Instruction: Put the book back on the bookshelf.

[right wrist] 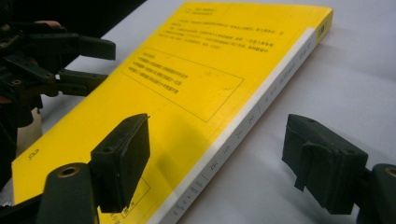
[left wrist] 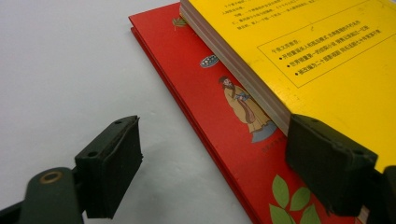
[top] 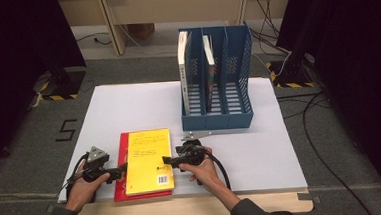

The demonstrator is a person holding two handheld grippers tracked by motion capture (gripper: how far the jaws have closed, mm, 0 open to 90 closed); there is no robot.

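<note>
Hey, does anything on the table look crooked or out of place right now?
Slightly: the yellow book lies off-centre on the red book, leaving a red strip along its left edge. Two books stand upright in the blue file rack; nothing spilled or damaged.

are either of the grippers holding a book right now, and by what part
Nothing is held. The left gripper is open at the left edges of the yellow book and red book; the right gripper is open astride the yellow book's spine edge.

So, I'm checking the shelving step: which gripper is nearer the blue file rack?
Right. The right gripper sits at the yellow book's right edge, just in front of the blue file rack; the left gripper is at the books' left edge, farther away.
</note>
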